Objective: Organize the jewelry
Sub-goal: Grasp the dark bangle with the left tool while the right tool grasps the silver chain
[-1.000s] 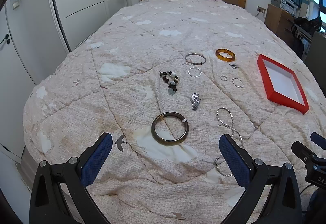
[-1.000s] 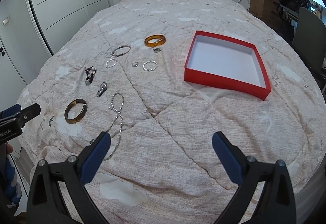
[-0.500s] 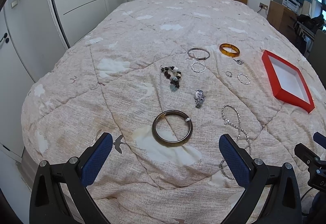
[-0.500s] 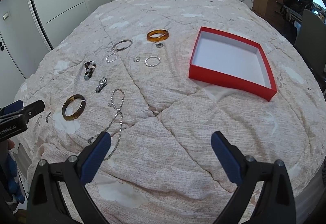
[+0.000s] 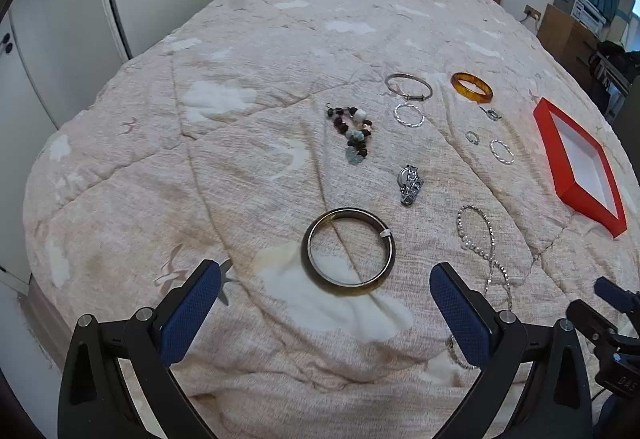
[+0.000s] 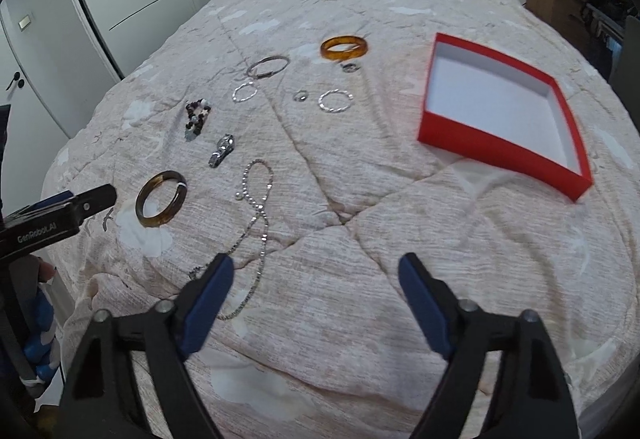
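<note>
Both tools have dropped closer to the bed [image 5: 248, 175] over the last second, and everything on the quilt now looms larger between their fingers. The left gripper [image 5: 325, 299] has come down over the dark bangle [image 5: 348, 252], which sits just ahead of its spread, empty blue pads [image 5: 191, 313]. The right gripper [image 6: 316, 289] is also wide open and holds nothing, with the long silver chain [image 6: 256, 207] running off at about 11 o'clock from it and passing under its left finger.

Nothing has been moved yet. The red box [image 6: 500, 149] is bare inside and stands at 1 o'clock from the right tool. The rest of the jewelry lies loose: an amber bangle [image 5: 471, 87] at 1 o'clock from the dark one, a thin silver bangle [image 5: 409, 87], 2 twisted silver hoops, 2 small rings, a bead bracelet [image 5: 352, 133] and a small watch [image 5: 410, 185] at 12 to 1 o'clock.

My guess is the left hand means to take the dark bangle first, as sorting has barely begun
</note>
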{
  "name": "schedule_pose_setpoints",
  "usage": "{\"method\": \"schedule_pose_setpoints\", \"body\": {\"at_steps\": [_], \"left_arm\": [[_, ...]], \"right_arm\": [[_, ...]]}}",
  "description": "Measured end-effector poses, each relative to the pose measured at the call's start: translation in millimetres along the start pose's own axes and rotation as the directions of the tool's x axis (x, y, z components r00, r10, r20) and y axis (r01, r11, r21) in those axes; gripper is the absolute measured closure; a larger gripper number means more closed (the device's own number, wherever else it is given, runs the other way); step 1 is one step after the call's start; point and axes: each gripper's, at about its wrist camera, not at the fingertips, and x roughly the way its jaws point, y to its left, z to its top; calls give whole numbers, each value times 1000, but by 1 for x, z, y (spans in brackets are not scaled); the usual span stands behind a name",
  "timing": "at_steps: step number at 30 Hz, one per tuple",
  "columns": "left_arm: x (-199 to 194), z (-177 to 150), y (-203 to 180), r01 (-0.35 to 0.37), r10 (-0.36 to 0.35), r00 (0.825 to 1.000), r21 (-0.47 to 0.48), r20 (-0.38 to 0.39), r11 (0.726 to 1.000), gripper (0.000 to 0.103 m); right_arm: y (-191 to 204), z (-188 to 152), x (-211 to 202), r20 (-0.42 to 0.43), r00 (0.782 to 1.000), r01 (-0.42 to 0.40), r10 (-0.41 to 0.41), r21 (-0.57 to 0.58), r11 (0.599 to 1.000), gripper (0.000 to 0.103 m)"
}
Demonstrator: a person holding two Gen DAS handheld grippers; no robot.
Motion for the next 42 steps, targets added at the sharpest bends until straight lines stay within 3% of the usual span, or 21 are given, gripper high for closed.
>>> {"method": "schedule_pose_setpoints", "body": {"at_steps": [3, 5, 8, 12, 20, 27, 28, 30, 32, 42], "left_arm": [[14, 6, -4, 15, -15, 1000, 5, -20, 1000, 1], [20, 8, -5, 29, -29, 999, 0, -31, 1000, 8], [29, 10, -3, 35, -36, 998, -4, -53, 999, 20], [42, 10, 8, 17, -20, 996, -39, -89, 999, 24], [81, 11, 29, -5, -13, 982, -97, -190, 995, 46], [103, 8, 29, -36, 19, 971, -68, -236, 997, 59], [104, 8, 28, -39, 22, 971, -65, -237, 997, 65], [107, 10, 25, -35, 20, 971, -60, -237, 998, 78], [106, 10, 20, -36, 23, 971, -52, -239, 998, 92], [66, 9, 17, -35, 19, 982, -86, -189, 996, 94]], "right_arm": [[3, 5, 16, -34, 998, -52, 51, -2, 999, 43], [6, 8, 25, -51, 995, -84, 83, -7, 996, 52], [8, 12, 39, -73, 988, -135, 135, 4, 991, 57], [12, 16, 55, -95, 979, -181, 182, 13, 983, 58], [23, 24, 88, -150, 962, -228, 227, 16, 974, 58], [27, 30, 114, -180, 952, -247, 248, 29, 969, 58], [28, 30, 116, -183, 950, -252, 254, 31, 967, 60], [31, 30, 121, -191, 950, -248, 247, 18, 969, 74], [29, 29, 124, -203, 949, -243, 242, 21, 970, 94], [25, 24, 90, -167, 951, -266, 261, -8, 964, 99]]}}
